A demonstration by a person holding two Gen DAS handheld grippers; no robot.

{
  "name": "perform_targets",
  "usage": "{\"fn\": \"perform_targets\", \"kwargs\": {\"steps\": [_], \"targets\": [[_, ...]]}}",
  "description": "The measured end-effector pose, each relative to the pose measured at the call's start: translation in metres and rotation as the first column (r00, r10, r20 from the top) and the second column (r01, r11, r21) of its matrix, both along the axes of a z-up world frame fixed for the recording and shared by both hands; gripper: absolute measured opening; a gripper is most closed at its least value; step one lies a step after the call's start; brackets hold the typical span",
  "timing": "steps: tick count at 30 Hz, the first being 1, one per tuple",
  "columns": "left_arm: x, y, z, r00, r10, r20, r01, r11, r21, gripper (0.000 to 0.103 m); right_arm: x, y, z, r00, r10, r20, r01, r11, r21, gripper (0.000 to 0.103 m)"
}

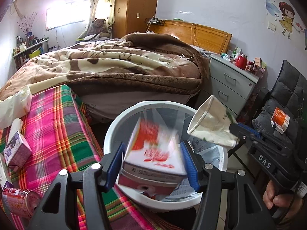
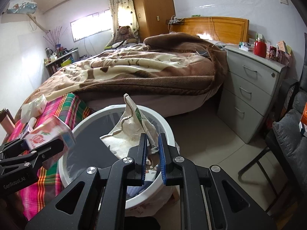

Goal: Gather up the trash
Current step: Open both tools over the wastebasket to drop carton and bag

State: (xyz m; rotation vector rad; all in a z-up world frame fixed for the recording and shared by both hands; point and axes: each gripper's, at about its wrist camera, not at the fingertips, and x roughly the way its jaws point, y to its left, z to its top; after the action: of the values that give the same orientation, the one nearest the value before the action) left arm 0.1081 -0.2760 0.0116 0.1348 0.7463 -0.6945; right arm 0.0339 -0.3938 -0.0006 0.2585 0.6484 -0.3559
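On the plaid-covered bench (image 1: pixel 57 126) to the left of the left gripper's jaws more litter waits: a red can (image 1: pixel 21 199) lying on its side, a small purple carton (image 1: pixel 17 151) and crumpled white tissue (image 1: pixel 14 105). The left gripper (image 1: pixel 151 164) has its jaws apart with a red-and-white drink carton (image 1: pixel 151 153) between them; the carton is motion-blurred and tilted, and whether the blue pads (image 1: pixel 189 164) touch it I cannot tell, so it looks to be on its way out. The white trash bin (image 1: pixel 122 122) lies directly ahead of and below those jaws, its dark liner open under the carton, so I judge the drop needs no further reach. The carton's long axis runs away from the jaws toward the bin's far rim. To the right, the right gripper (image 2: pixel 152 153) has its jaws clamped on the crumpled edge of a flattened white paper bag (image 2: pixel 130 134) with a green mark, held upright over the same bin; its long axis points up and away. Both hands are at the bin; the left seems first to release.
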Motion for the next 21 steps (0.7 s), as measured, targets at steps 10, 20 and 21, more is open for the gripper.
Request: {"fn": "perform_targets", "kwargs": {"steps": [10,20,21], "targets": [[0.002,0.003,0.002,1.000,0.003,-0.007,-0.003,1.000,-0.013,0.082,0.003,0.003,-0.001,0.999,0.030,-0.032,-0.031,0.999,-0.013,0.017],[-0.003,0.021,0.011,1.000,0.028,0.015,-0.027,0.999,-0.033,0.082,0.002,0.012,0.007,0.999,0.046,-0.009,-0.046,0.999,-0.018,0.029],[-0.004,0.024,0.012,0.999,0.031,0.018,-0.030,0.999,-0.035,0.082,0.002,0.013,0.008,0.999,0.049,-0.006,-0.049,0.999,-0.022,0.029]]}}
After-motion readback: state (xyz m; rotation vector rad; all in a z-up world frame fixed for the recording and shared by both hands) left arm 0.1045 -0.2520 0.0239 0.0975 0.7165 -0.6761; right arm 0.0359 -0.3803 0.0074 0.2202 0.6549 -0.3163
